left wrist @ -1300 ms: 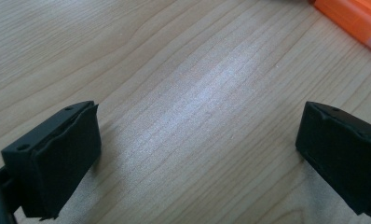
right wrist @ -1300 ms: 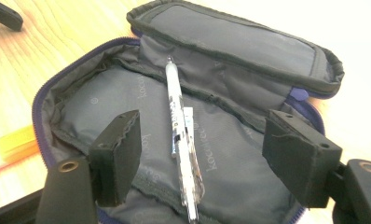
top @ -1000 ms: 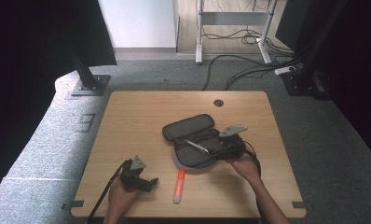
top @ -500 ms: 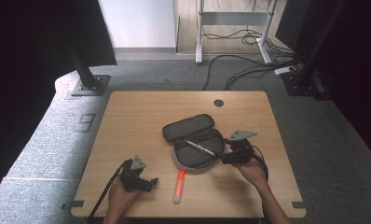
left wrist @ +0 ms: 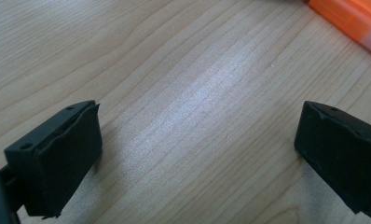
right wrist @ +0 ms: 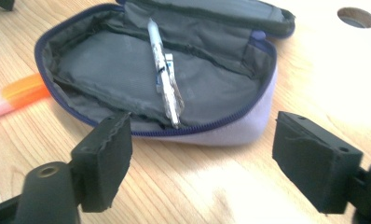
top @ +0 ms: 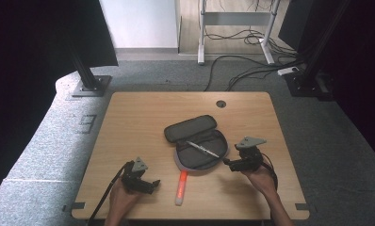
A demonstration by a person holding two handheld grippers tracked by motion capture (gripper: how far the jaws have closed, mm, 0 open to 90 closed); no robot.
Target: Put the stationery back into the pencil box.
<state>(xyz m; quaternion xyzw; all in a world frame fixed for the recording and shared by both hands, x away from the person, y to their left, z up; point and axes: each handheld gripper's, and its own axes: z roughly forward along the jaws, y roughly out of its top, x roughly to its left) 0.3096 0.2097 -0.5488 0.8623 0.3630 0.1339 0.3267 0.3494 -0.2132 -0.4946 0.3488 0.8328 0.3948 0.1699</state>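
A dark pencil case (top: 197,141) lies unzipped at the table's middle, lid folded back. A silver pen (top: 202,149) rests inside it, also seen in the right gripper view as the pen (right wrist: 164,74) lying across the case's grey lining (right wrist: 104,65). An orange-and-pink marker (top: 181,186) lies on the wood just in front of the case. My right gripper (top: 228,164) sits at the case's right edge, open and holding nothing, its jaws (right wrist: 221,158) pointing at the case. My left gripper (top: 153,184) rests open on the wood left of the marker (left wrist: 356,18).
The wooden table (top: 129,122) has a round cable hole (top: 220,103) near its back edge. Grey carpet surrounds it. Cables (top: 242,70) and stand bases (top: 89,87) lie on the floor behind.
My right gripper has drawn back from over the case to its right edge, and the pen stays inside. The left gripper has not moved.
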